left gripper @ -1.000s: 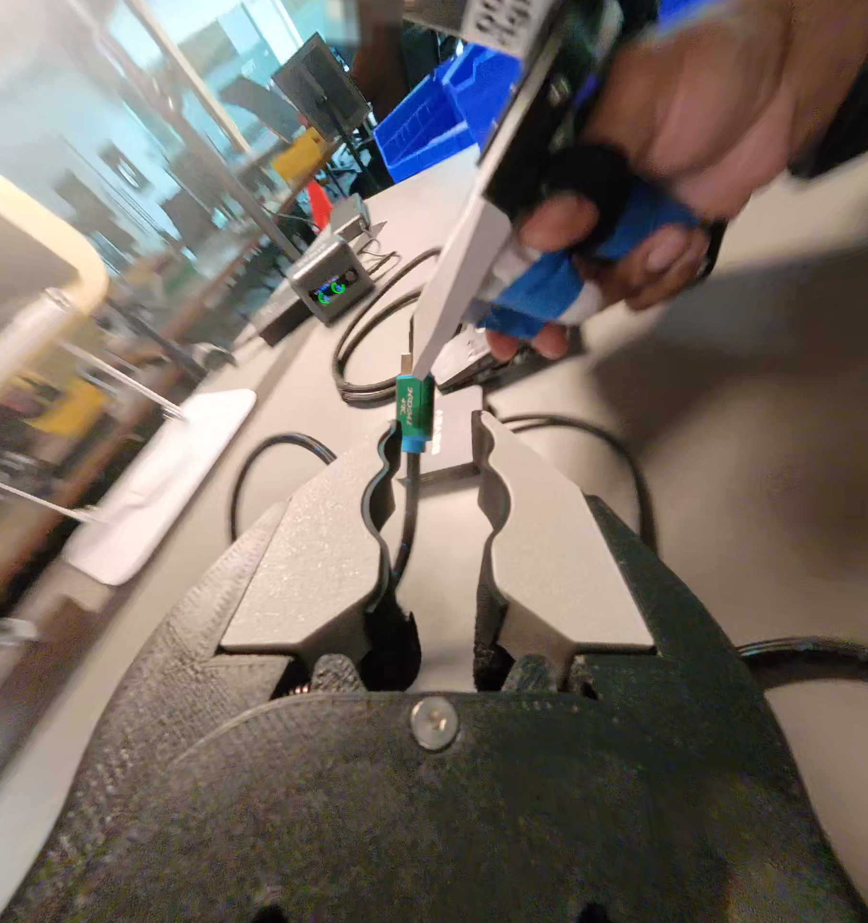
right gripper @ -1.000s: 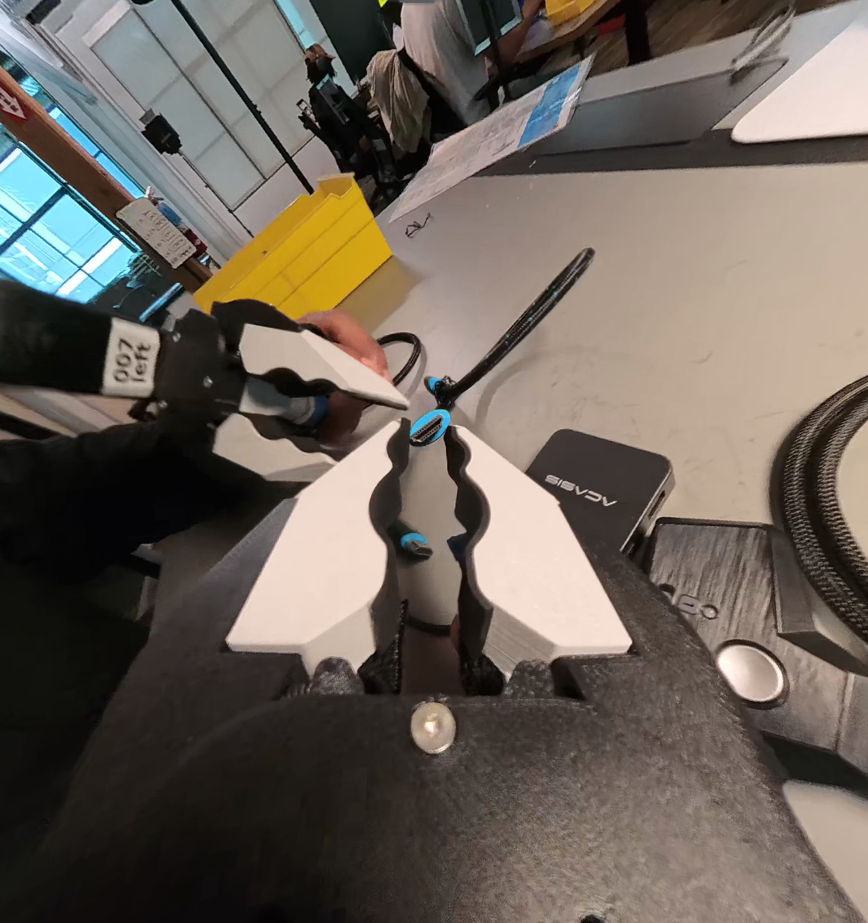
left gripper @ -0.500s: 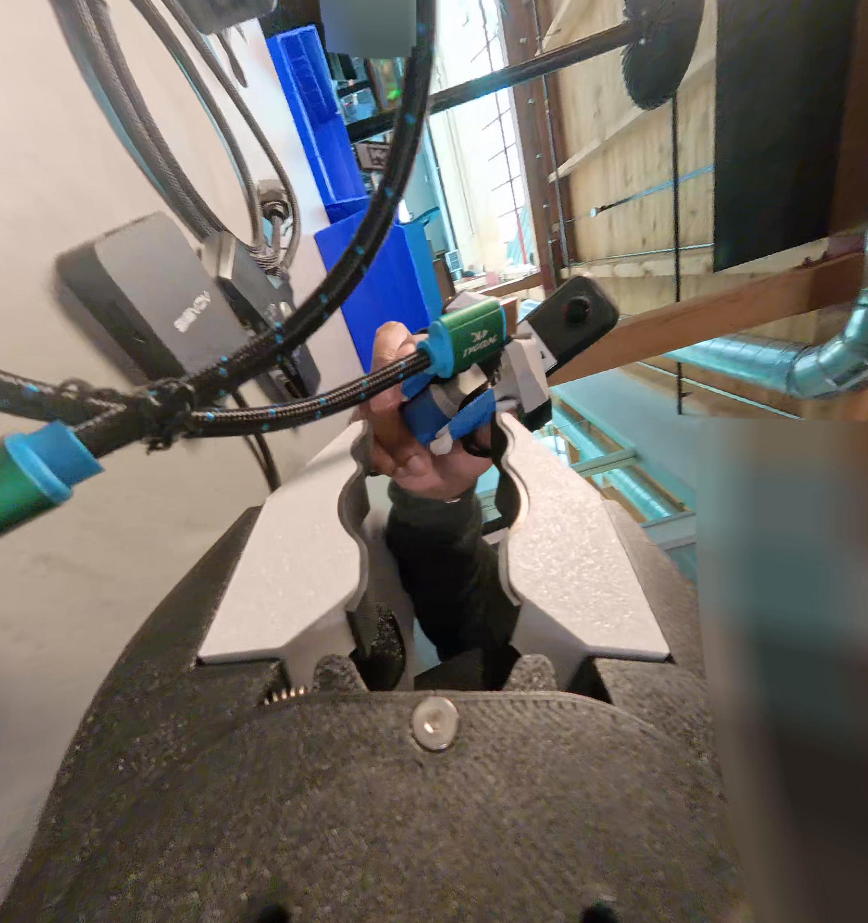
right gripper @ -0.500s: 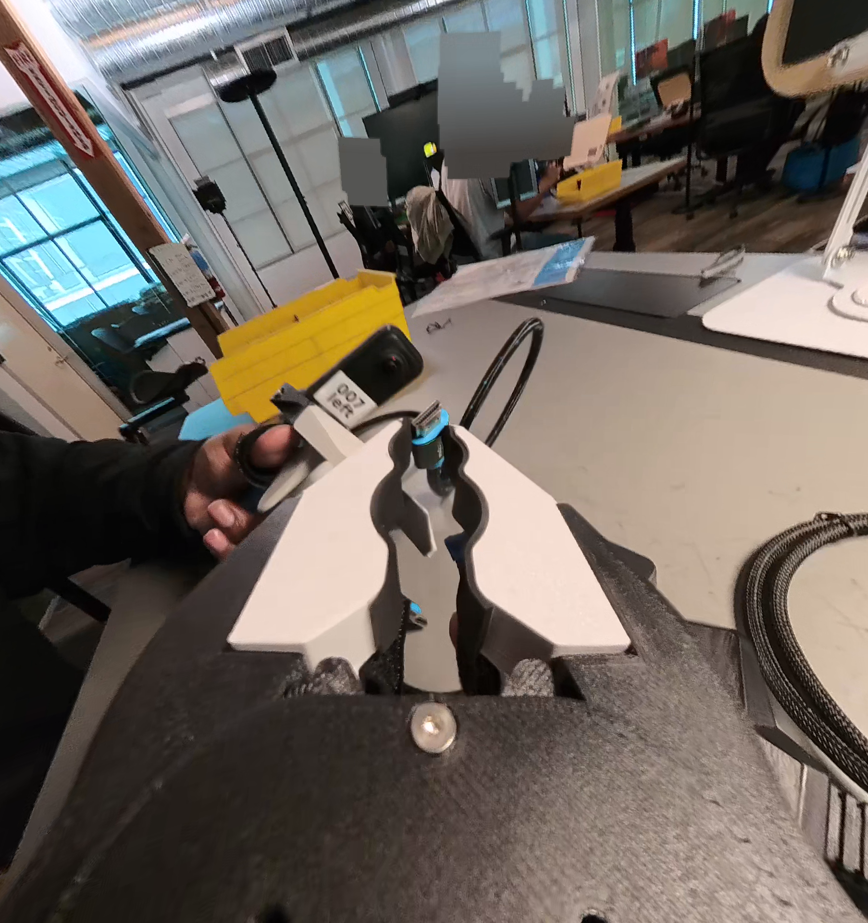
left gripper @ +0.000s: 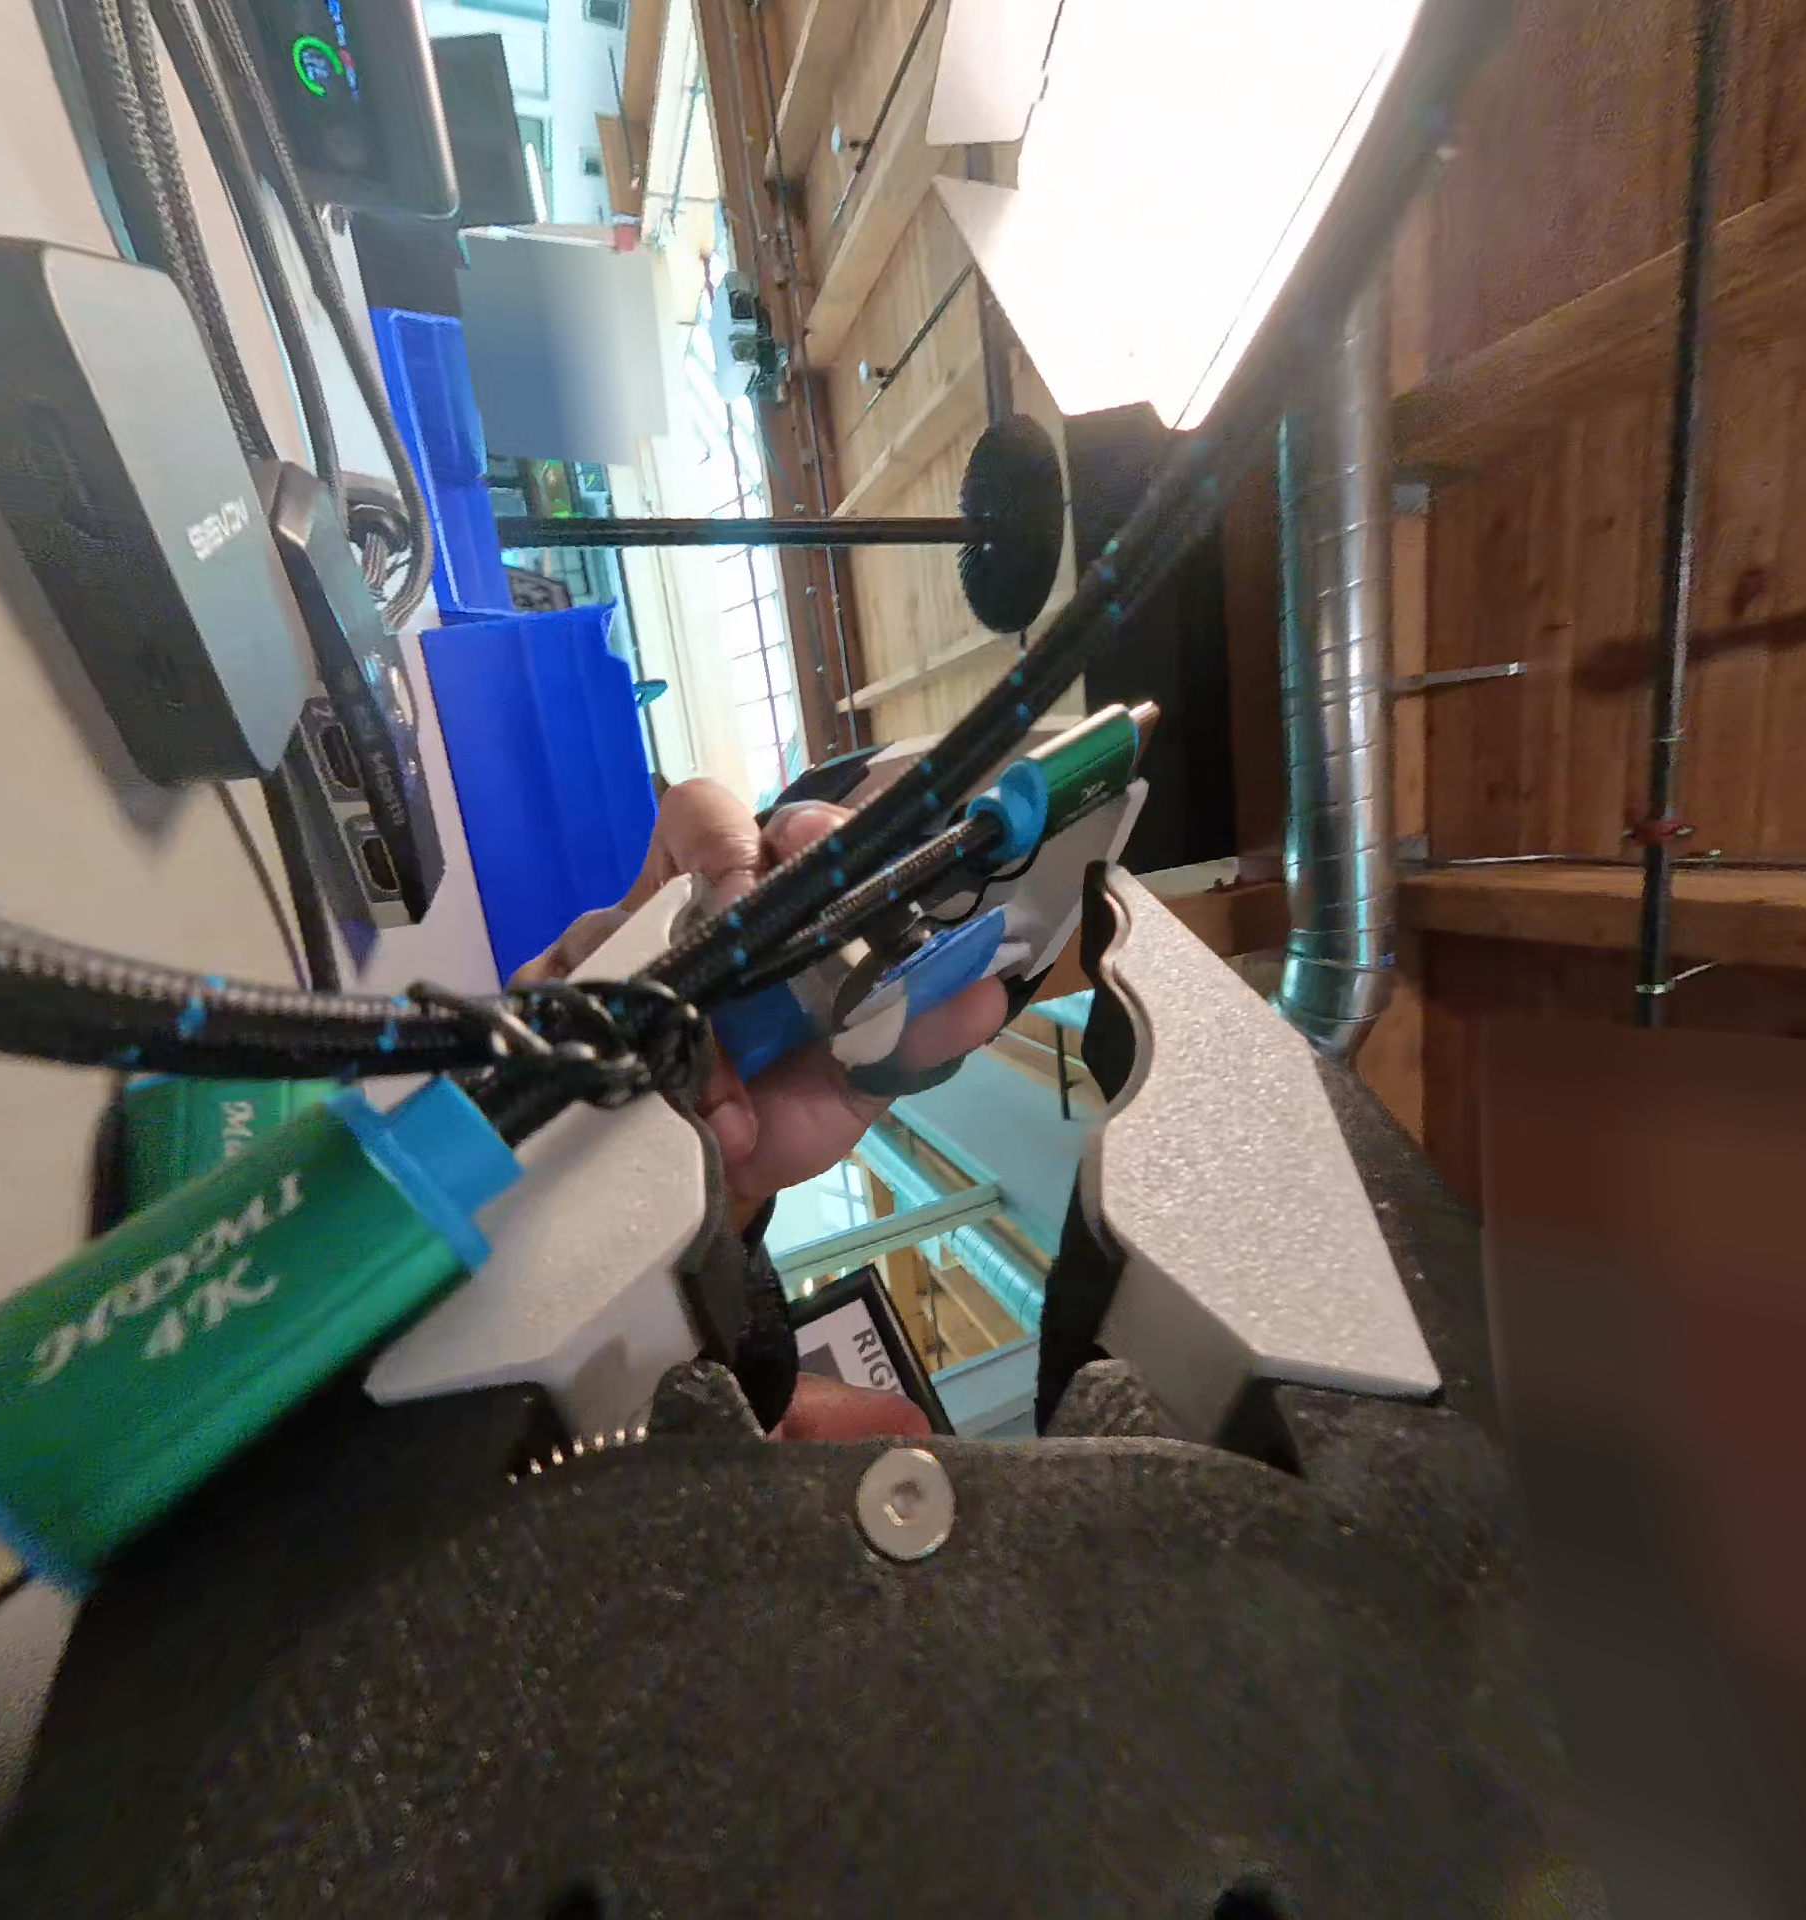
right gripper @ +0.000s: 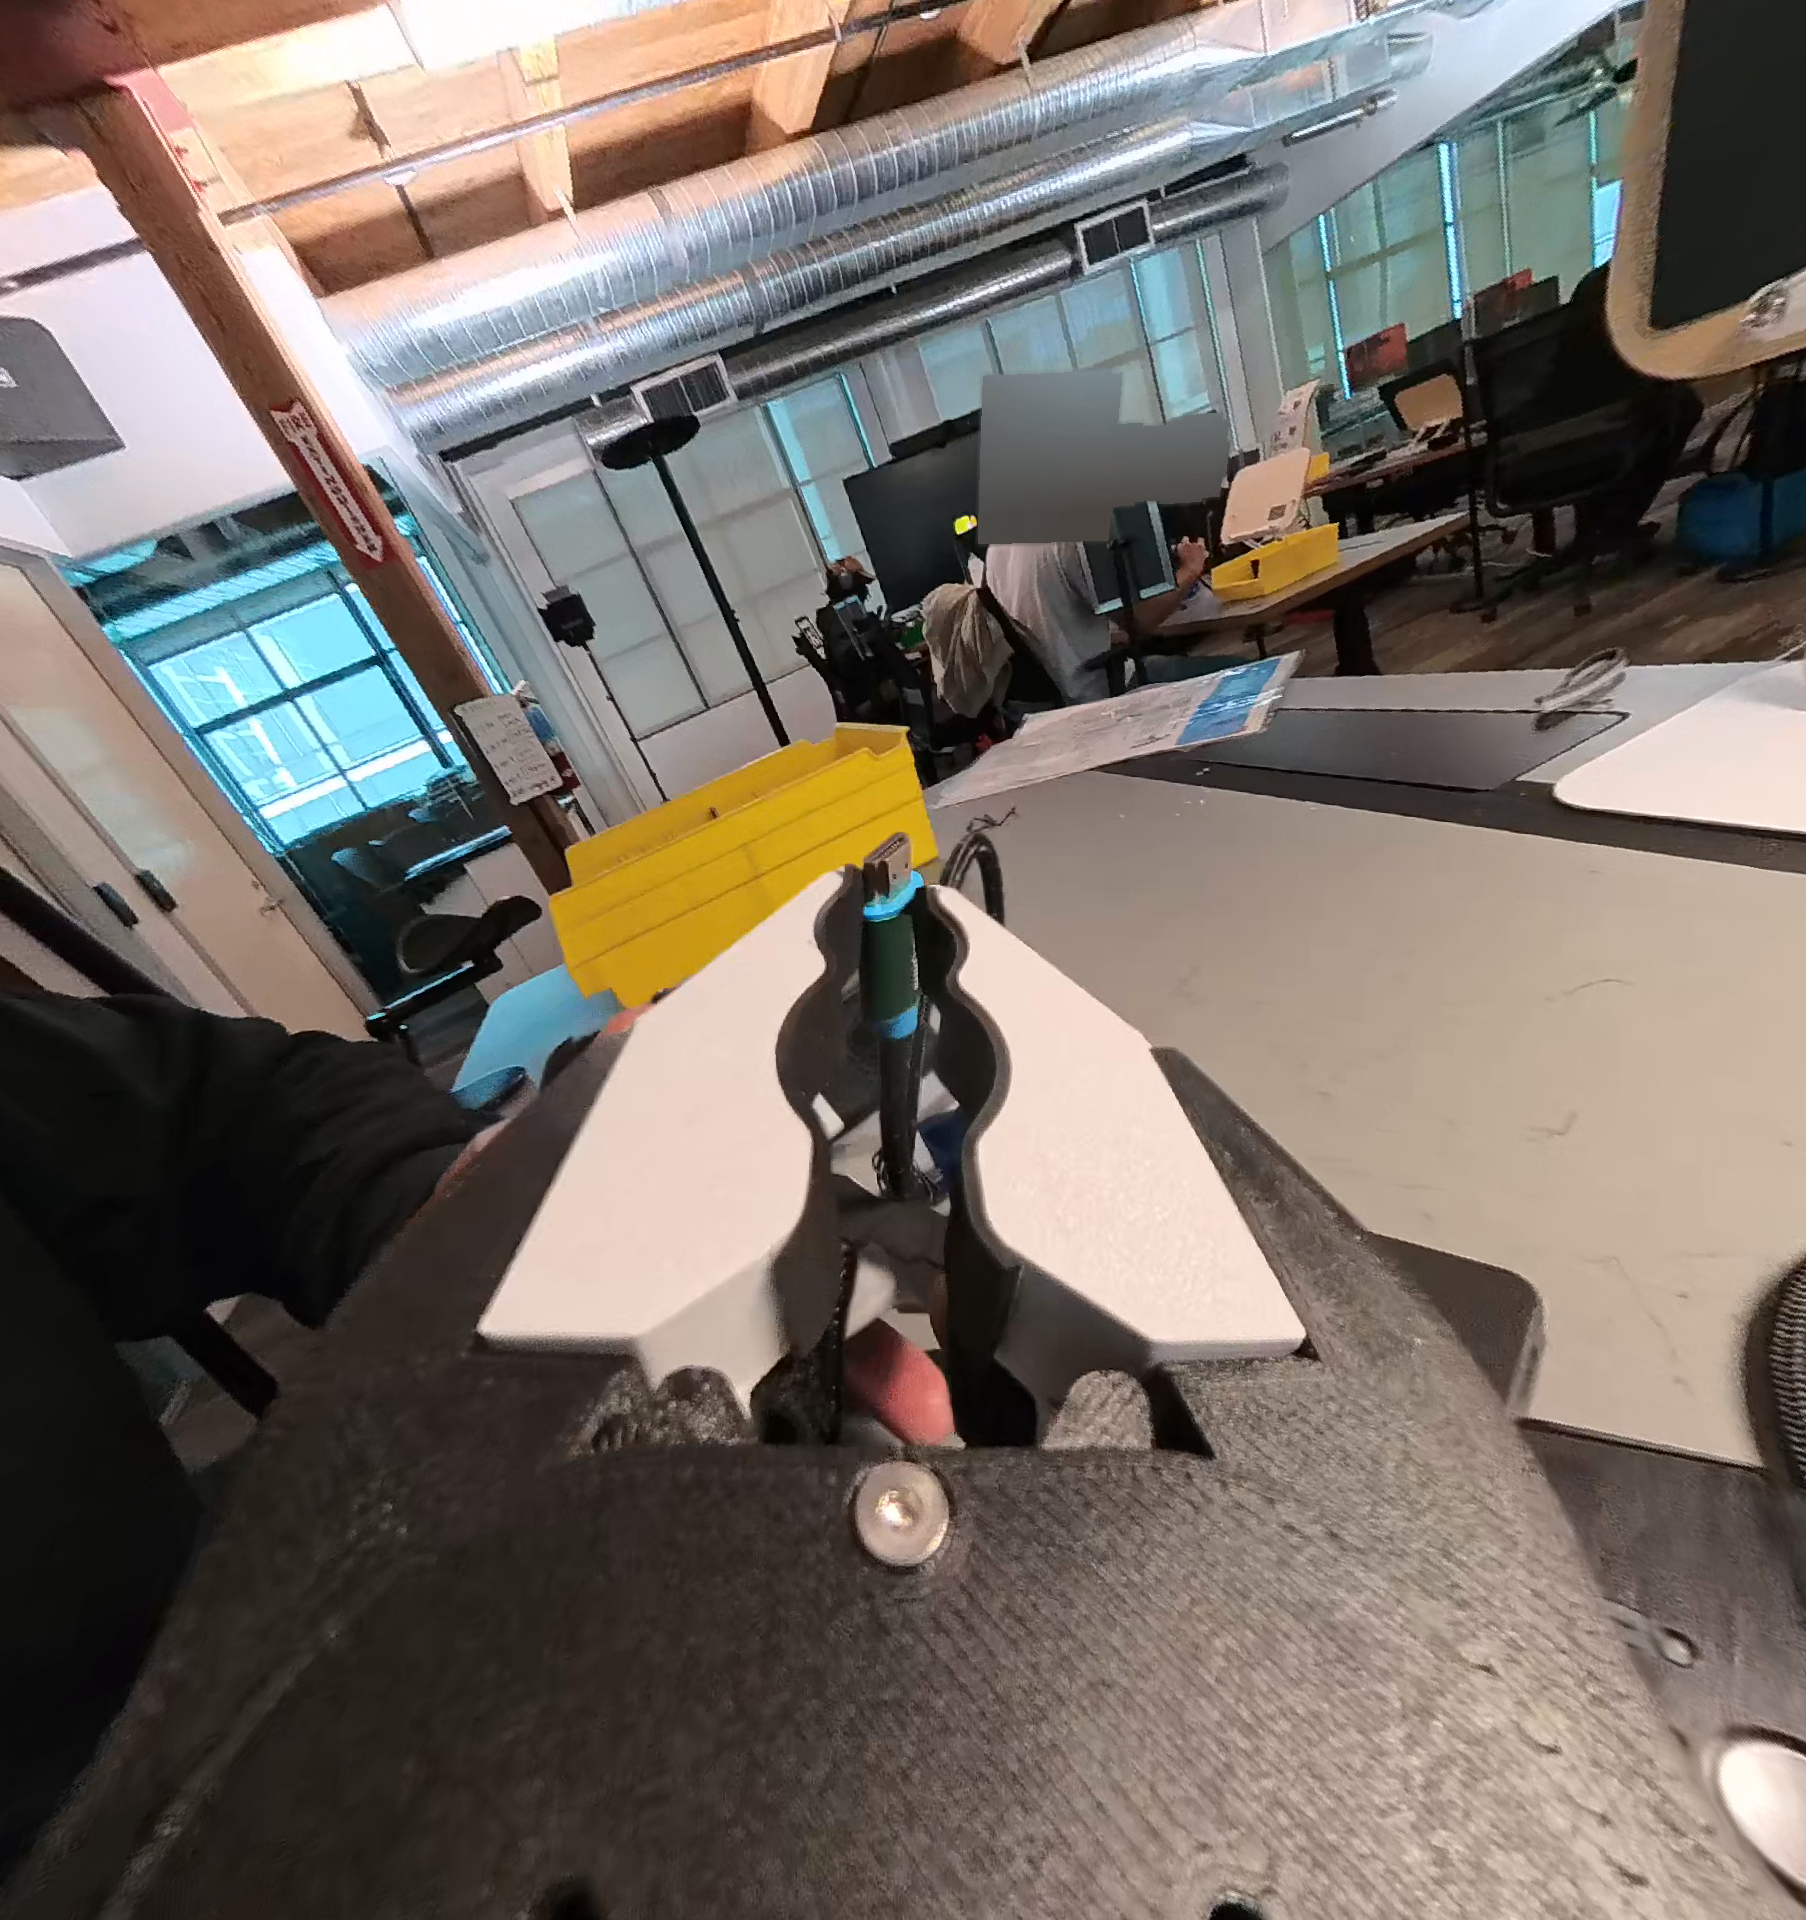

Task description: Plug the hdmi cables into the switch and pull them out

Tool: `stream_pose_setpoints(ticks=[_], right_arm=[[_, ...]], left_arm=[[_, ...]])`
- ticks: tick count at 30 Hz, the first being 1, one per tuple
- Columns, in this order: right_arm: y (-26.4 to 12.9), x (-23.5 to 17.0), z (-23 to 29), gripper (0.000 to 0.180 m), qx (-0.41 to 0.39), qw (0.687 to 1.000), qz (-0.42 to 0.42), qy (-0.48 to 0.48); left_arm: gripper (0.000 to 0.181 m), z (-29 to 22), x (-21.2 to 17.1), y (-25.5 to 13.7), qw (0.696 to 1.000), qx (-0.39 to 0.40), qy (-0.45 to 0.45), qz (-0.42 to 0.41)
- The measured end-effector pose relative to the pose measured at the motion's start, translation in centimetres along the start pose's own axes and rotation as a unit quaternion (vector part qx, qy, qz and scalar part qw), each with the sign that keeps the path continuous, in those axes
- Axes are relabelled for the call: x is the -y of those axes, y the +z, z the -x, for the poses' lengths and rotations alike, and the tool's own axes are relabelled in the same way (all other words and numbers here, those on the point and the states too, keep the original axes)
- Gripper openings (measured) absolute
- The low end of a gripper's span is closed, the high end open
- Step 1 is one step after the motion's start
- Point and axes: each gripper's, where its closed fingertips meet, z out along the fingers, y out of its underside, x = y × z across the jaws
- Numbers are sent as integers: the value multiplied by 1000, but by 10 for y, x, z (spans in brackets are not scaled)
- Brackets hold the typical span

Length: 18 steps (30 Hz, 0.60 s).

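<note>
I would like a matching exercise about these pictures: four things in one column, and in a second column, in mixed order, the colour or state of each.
Things:
1. left gripper
2. right gripper
3. bin in the right wrist view
4. bin in the left wrist view

Colours and states:
A. yellow
B. open, fingers wide apart
C. blue
D. shut on the green HDMI plug

Pairs: 1-B; 2-D; 3-A; 4-C
</note>
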Motion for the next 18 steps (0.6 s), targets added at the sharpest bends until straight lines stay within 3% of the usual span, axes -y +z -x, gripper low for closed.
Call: stream_pose_setpoints(ticks=[5,8,14,18], right_arm=[[4,-5,4,11,5,1000,-6,15],[5,-8,0,10,5,999,-8,37],[9,-20,-3,7,11,997,6,72],[10,-23,-3,5,12,997,15,74]], left_arm=[[61,-9,22,-13,996,-10,45,-74],[39,-25,43,-25,988,-33,87,-124],[18,-53,37,-21,979,-84,169,-76],[3,-51,38,-21,968,-55,238,-57]])
